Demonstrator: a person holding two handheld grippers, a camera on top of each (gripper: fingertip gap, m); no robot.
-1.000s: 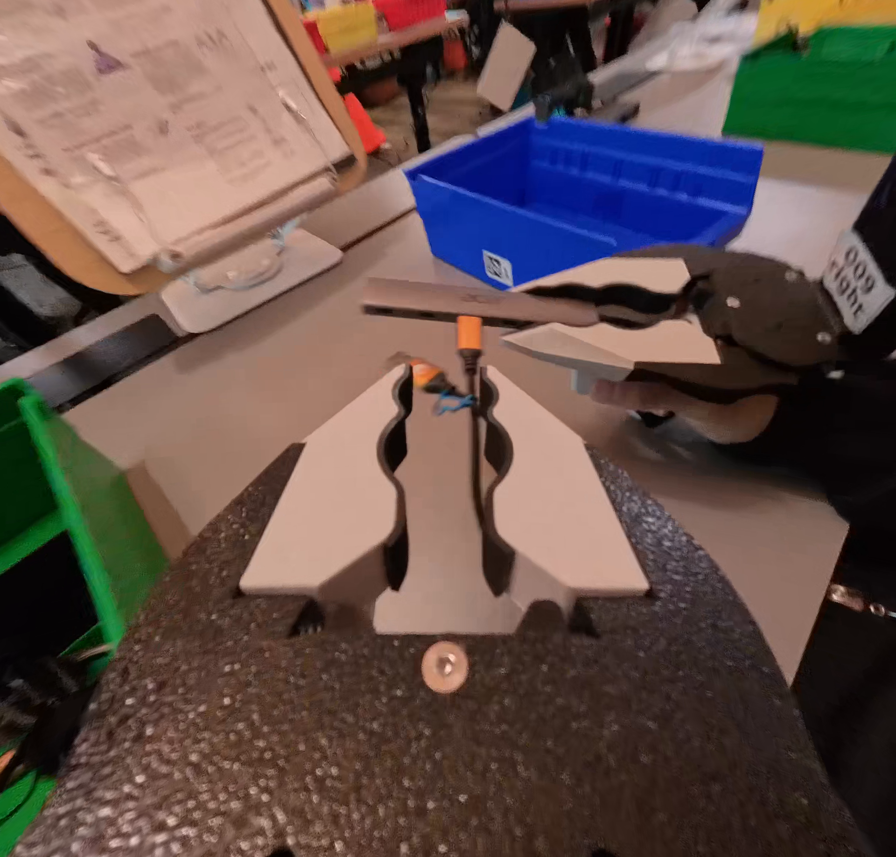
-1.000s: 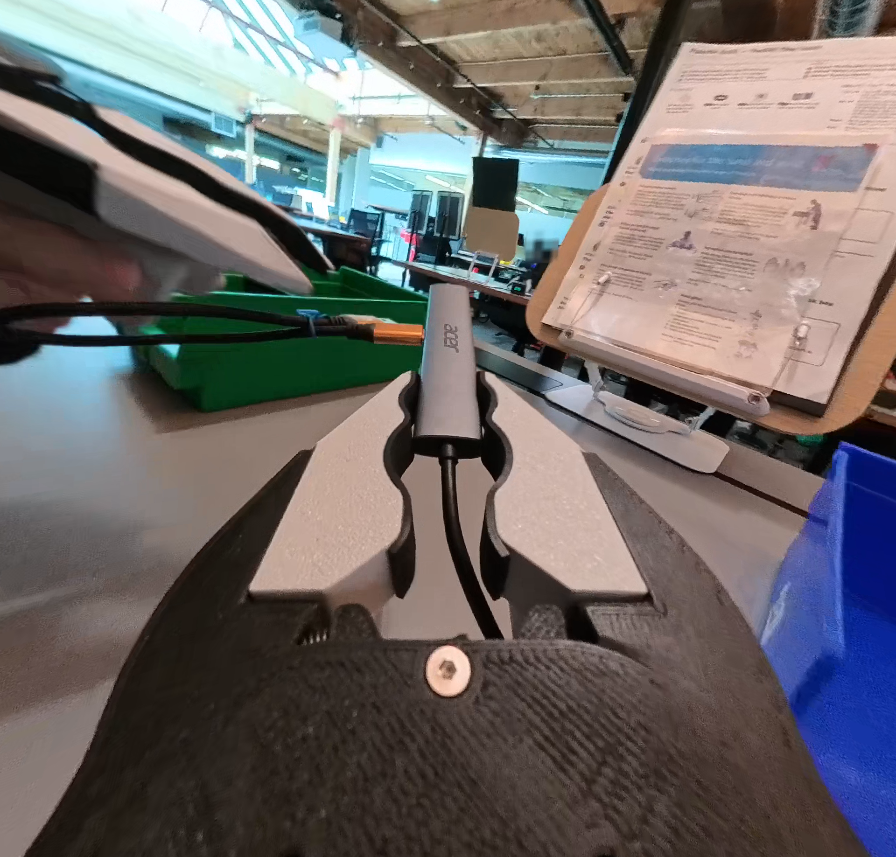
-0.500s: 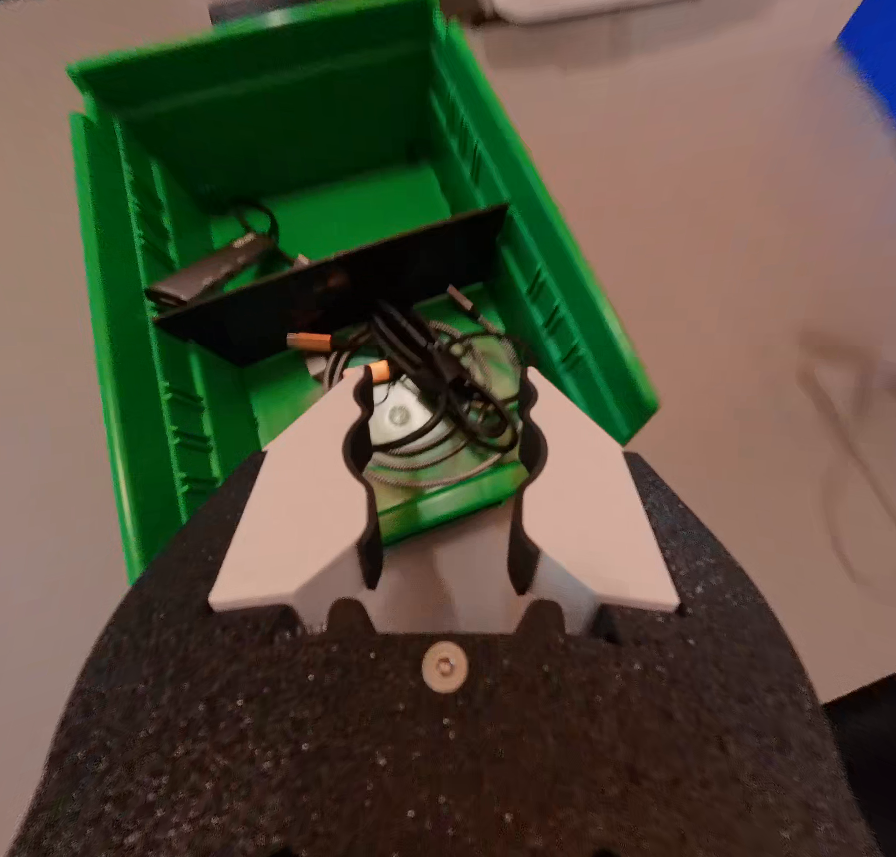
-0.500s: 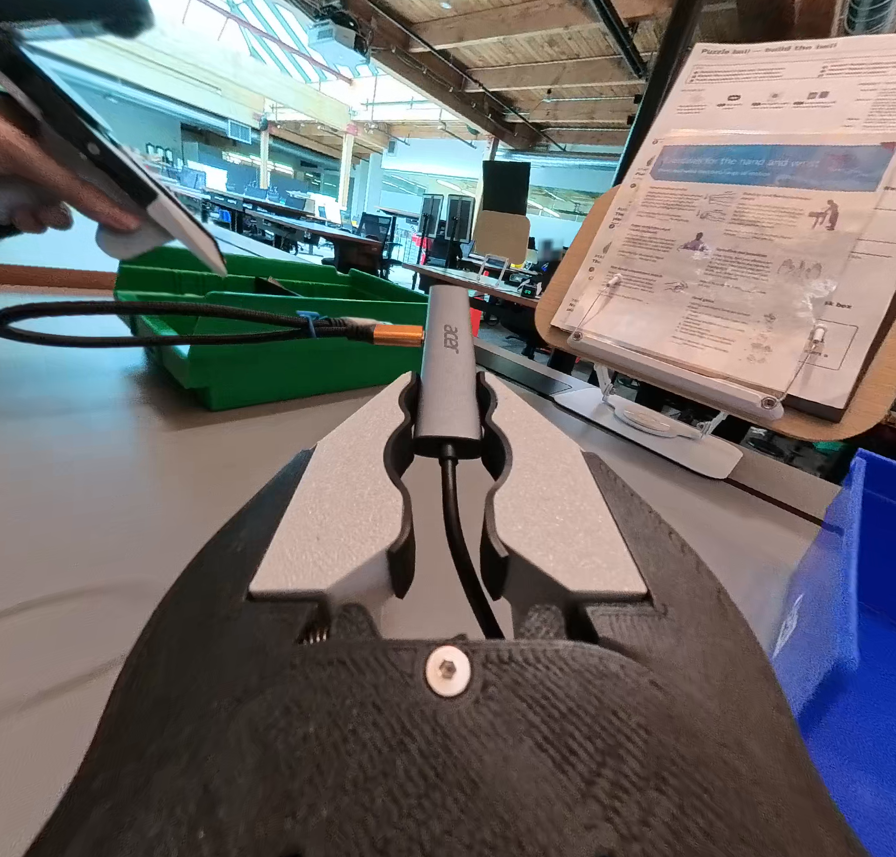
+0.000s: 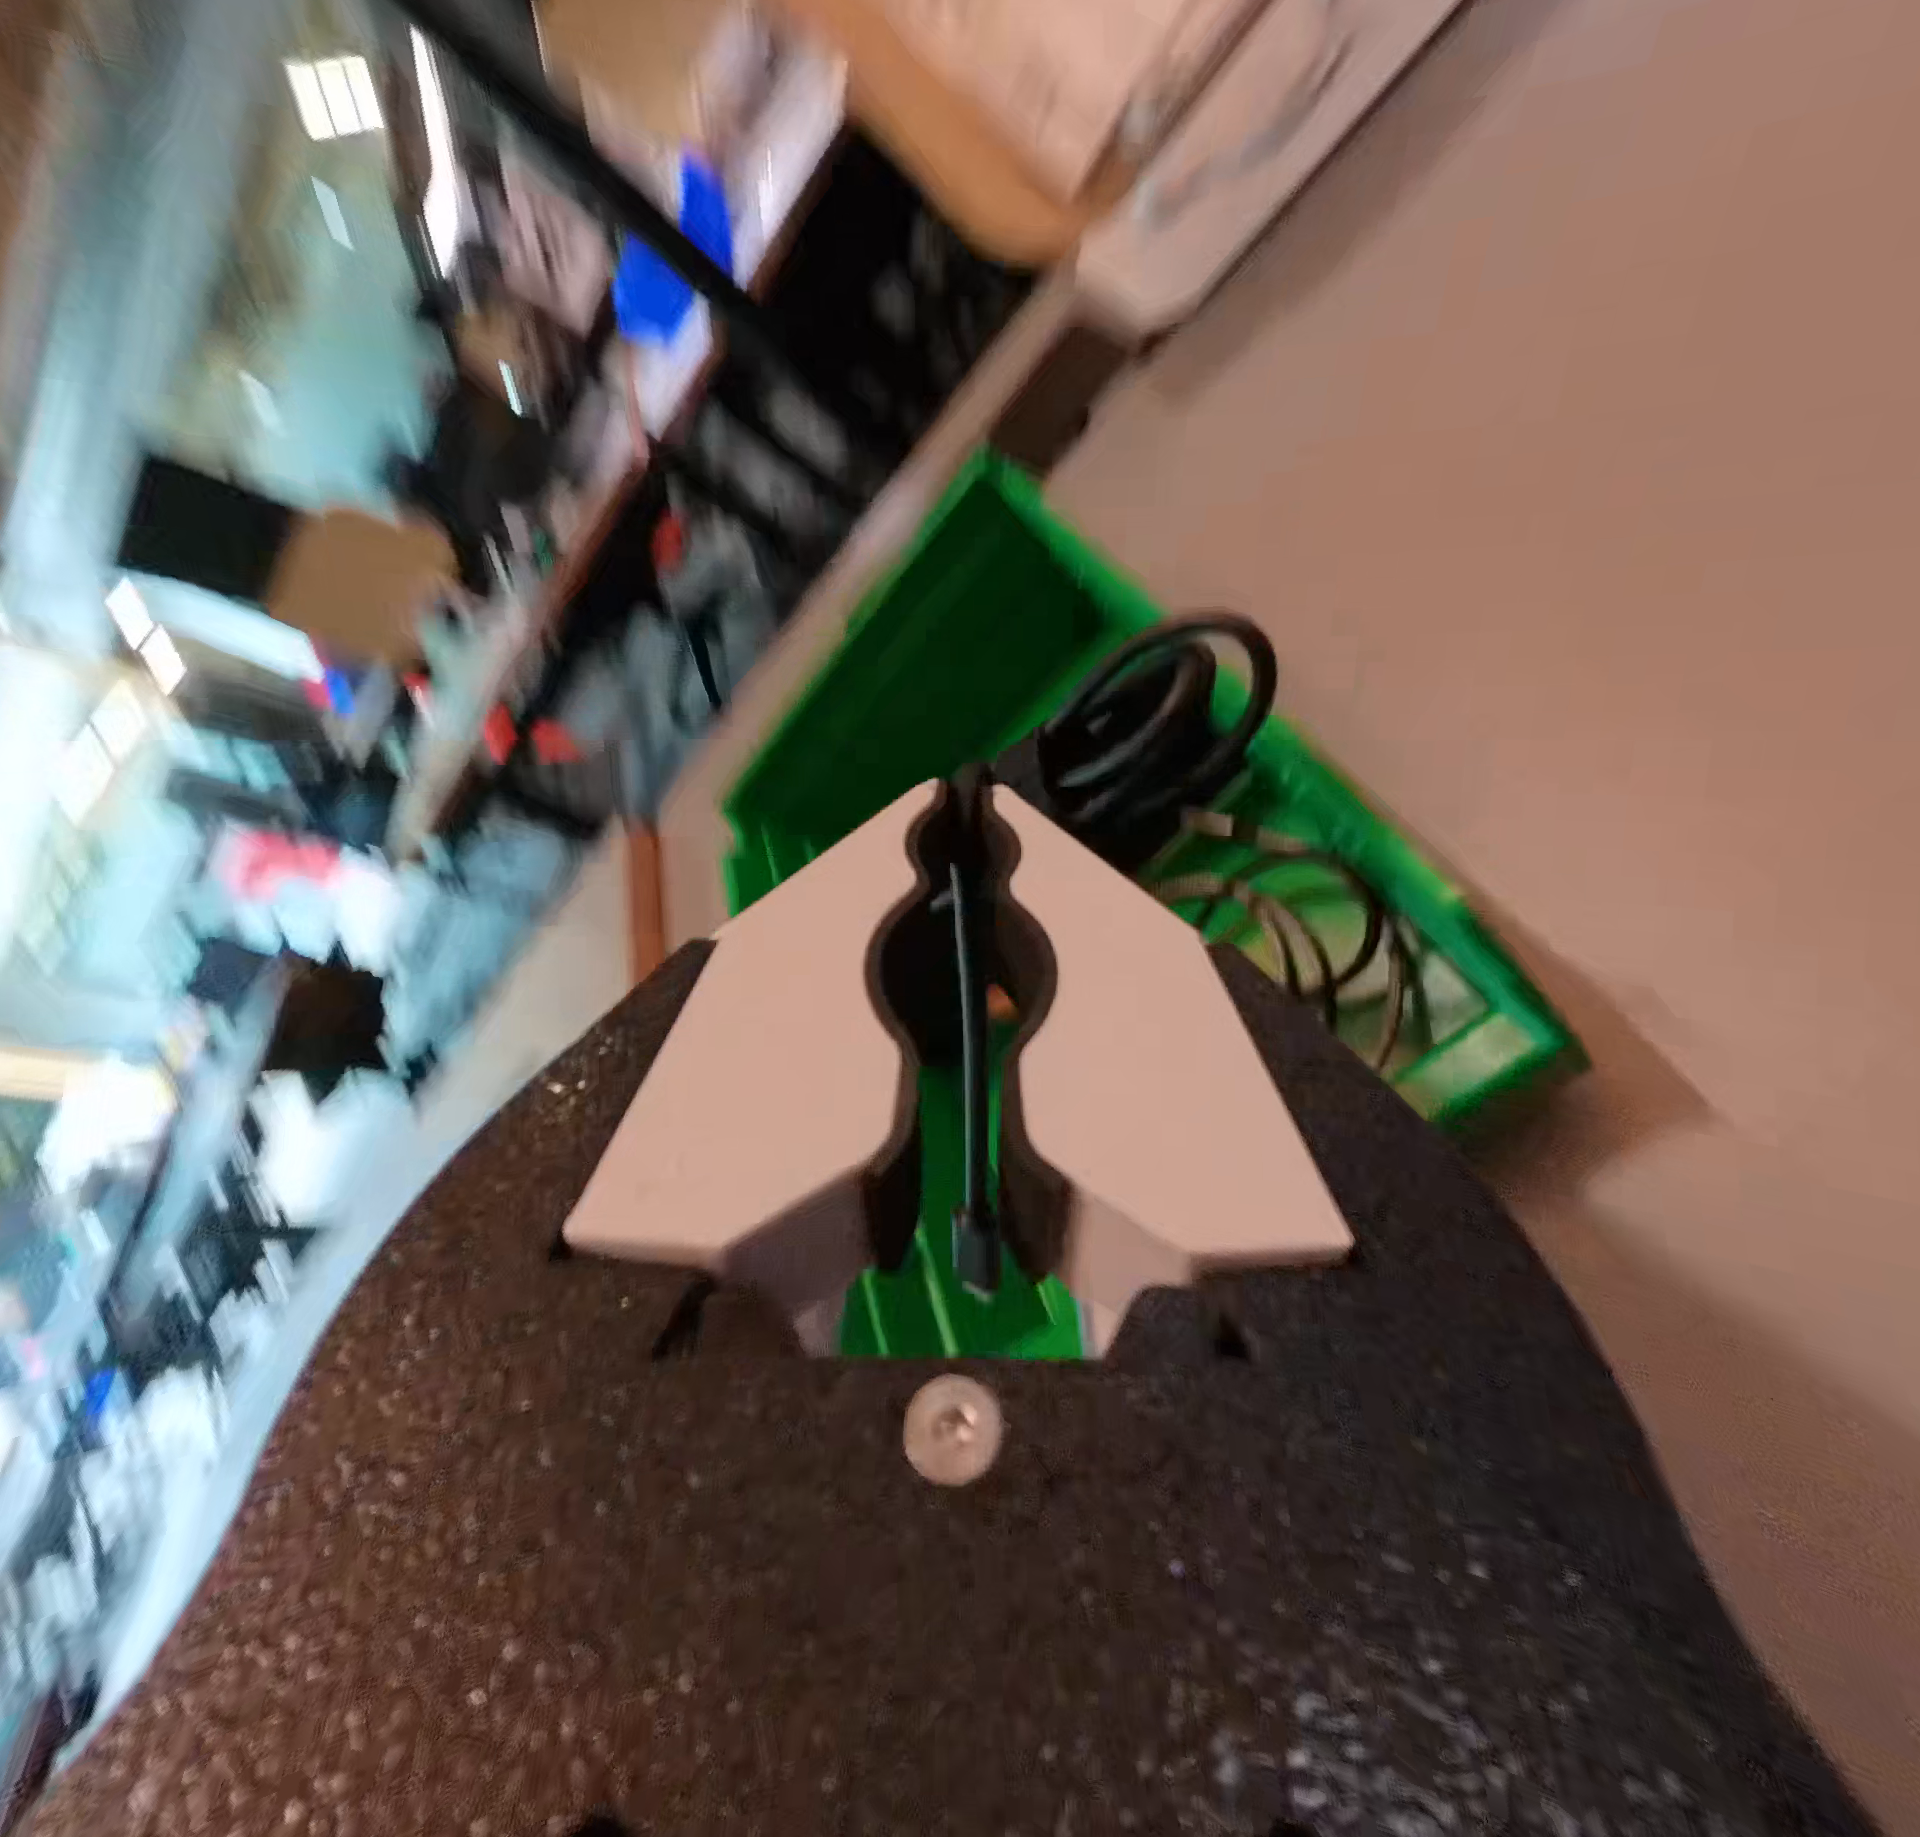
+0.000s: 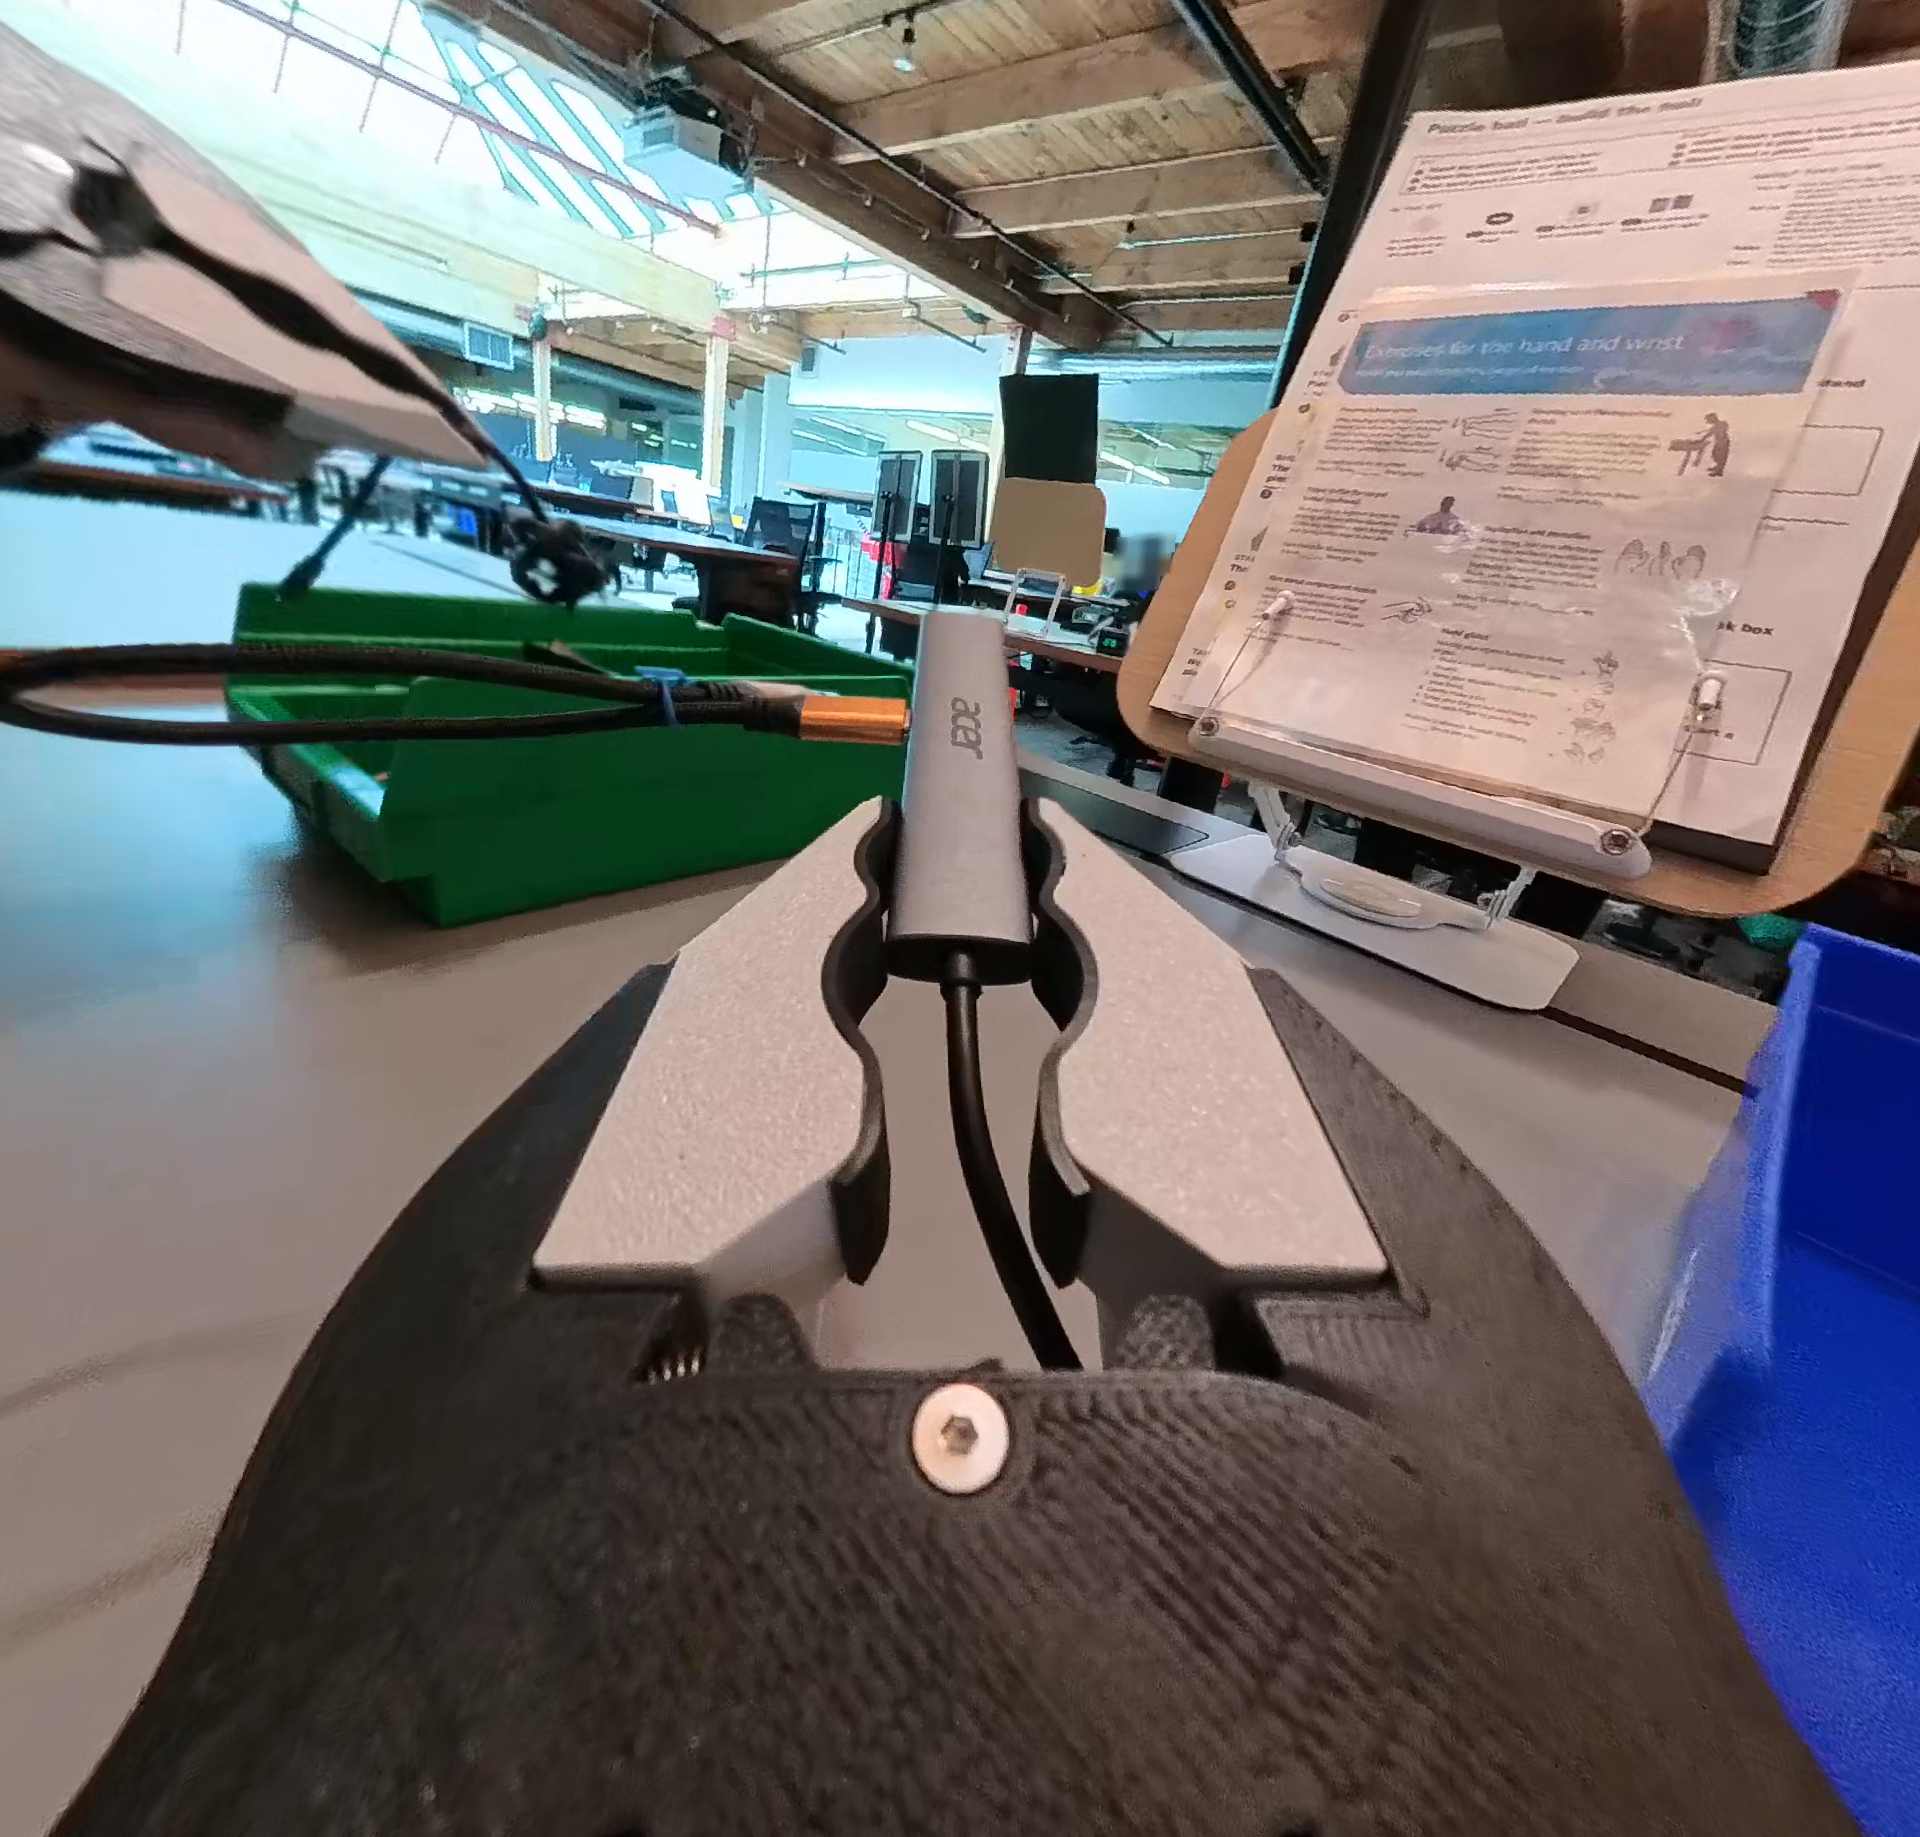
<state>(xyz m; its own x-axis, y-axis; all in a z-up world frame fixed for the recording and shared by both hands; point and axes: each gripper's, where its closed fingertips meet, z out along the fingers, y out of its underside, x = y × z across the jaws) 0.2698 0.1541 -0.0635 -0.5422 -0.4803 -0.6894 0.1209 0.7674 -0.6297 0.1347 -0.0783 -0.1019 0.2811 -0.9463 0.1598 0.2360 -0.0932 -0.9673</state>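
The right gripper (image 6: 961, 831) is clamped on a grey hub (image 6: 958, 759), which has a black braided cable (image 6: 436, 691) with an orange plug (image 6: 854, 719) in its side. The left gripper (image 5: 971, 800) pinches a thin black cable (image 5: 968, 1039) above the green bin (image 5: 935, 624), its coiled bundle (image 5: 1153, 727) hanging just beside the tips. A blue bin (image 6: 1829, 1268) stands at the right.

Two bins (image 6: 540, 831), perhaps three cables (image 6: 416, 691).
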